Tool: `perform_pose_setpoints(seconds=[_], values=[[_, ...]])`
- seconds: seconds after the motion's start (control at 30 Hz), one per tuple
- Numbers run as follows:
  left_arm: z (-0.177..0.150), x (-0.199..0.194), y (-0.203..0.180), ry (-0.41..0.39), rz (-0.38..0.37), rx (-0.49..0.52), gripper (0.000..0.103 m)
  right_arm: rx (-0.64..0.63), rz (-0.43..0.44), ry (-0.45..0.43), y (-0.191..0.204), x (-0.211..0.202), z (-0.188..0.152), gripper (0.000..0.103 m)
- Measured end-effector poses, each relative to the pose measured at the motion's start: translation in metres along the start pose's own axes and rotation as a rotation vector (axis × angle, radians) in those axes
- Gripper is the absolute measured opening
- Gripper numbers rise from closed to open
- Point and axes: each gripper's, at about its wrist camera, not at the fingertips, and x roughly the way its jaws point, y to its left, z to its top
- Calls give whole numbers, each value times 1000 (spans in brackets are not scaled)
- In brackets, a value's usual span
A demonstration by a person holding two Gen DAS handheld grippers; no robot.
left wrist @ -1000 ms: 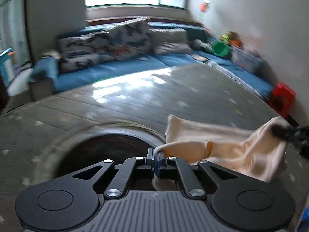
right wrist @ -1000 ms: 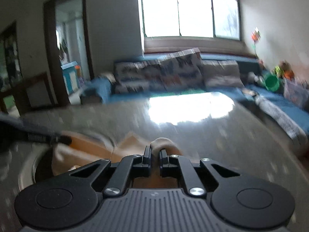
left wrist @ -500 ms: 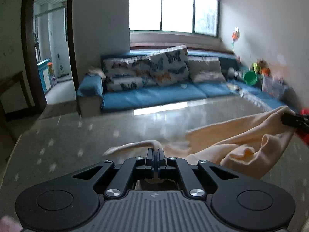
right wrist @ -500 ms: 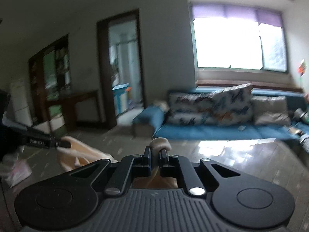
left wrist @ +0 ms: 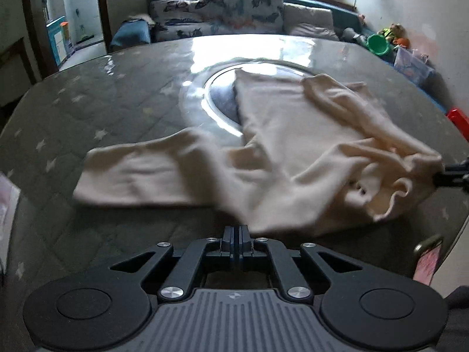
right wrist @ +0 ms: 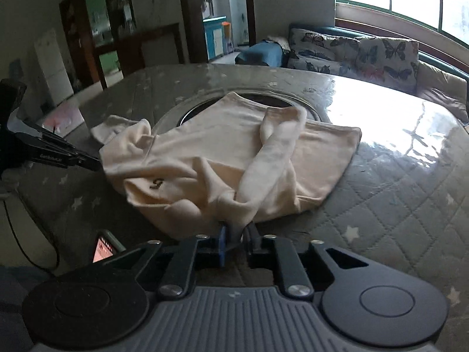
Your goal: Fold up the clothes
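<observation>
A cream long-sleeved top lies spread on the round quilted table, partly over the glass turntable. One sleeve stretches out to the left, the other sleeve lies folded over the body. My left gripper is shut on the top's near shoulder edge. My right gripper is shut on the other shoulder of the top, and it shows at the right edge of the left wrist view. The left gripper shows at the left of the right wrist view.
A phone lies by the table's near edge, also in the left wrist view. A pink packet lies at the table's far left. A blue sofa with butterfly cushions stands beyond the table.
Both grippers have swung the top from mid-air down and laid it flat on the table. Both stay shut on its shoulders.
</observation>
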Motion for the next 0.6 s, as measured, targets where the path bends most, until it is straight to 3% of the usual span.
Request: perform_pose_setpoints(seconds=[0.17, 0.23, 0.3, 0.6], values=[[0, -15, 25, -32, 82, -31, 7, -12, -39, -38, -10, -14, 14, 17], [6, -18, 31, -53, 111, -31, 13, -9, -49, -54, -16, -7, 21, 29], [7, -20, 36, -77, 128, -27, 21, 2, -54, -61, -24, 9, 34, 32], [45, 17, 23, -110, 82, -11, 37, 62, -89, 0, -54, 115, 79, 38]])
